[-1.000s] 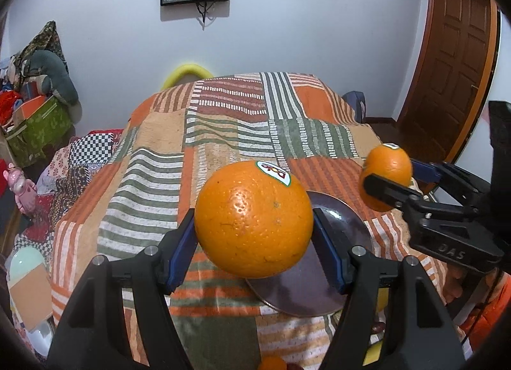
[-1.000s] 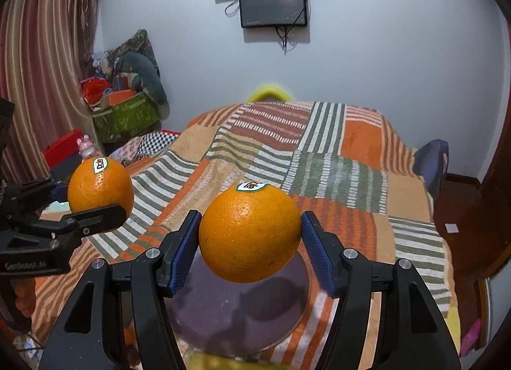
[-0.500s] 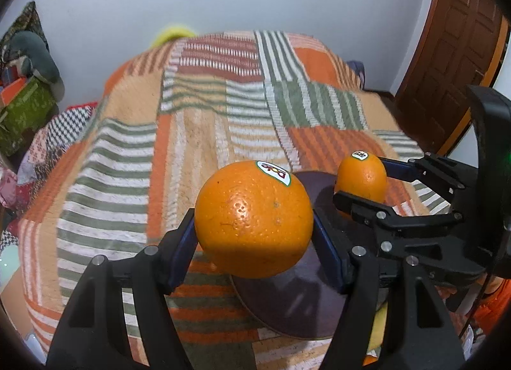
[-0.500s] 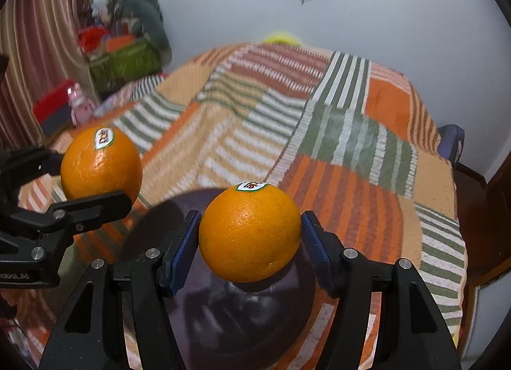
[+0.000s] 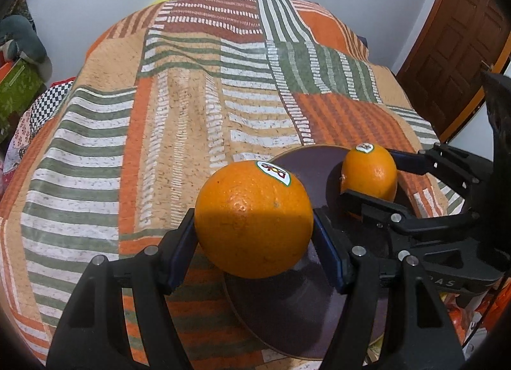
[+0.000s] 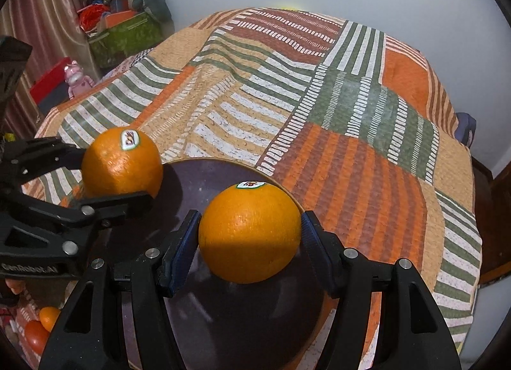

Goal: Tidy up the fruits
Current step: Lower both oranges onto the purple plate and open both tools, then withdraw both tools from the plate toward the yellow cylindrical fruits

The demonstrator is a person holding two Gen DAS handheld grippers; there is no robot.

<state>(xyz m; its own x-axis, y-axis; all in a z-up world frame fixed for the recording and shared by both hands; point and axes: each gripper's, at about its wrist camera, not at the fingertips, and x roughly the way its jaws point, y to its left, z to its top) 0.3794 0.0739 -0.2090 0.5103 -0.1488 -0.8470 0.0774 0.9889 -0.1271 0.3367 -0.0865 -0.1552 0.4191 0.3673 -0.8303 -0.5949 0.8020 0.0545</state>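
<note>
Two black grippers, each clamped on an orange, hang over a dark round plate (image 5: pixel 287 312) that lies on a bed covered with a striped patchwork blanket (image 5: pixel 179 121) in orange, green, tan and white.

In the left wrist view, the left gripper (image 5: pixel 254 242) fills the foreground, its blue-padded fingers (image 5: pixel 329 258) pressed against both sides of a large orange (image 5: pixel 252 220) with a white sticker on top. This orange sits above the near left edge of the plate. To the right, the right gripper (image 5: pixel 373 178) reaches in from the side, closed around a second orange (image 5: pixel 369 172), also stickered, held above the far right part of the plate. Whether either fruit touches the plate cannot be told.

The right wrist view shows the same pair from the other side: the right gripper's orange in front above the plate's middle, the other at the left over the plate's rim.

A brown wooden door (image 5: pixel 453 38) stands at the right. A green box (image 6: pixel 127 34) piled with belongings sits against the white wall, beside a curtain (image 6: pixel 41 18).
</note>
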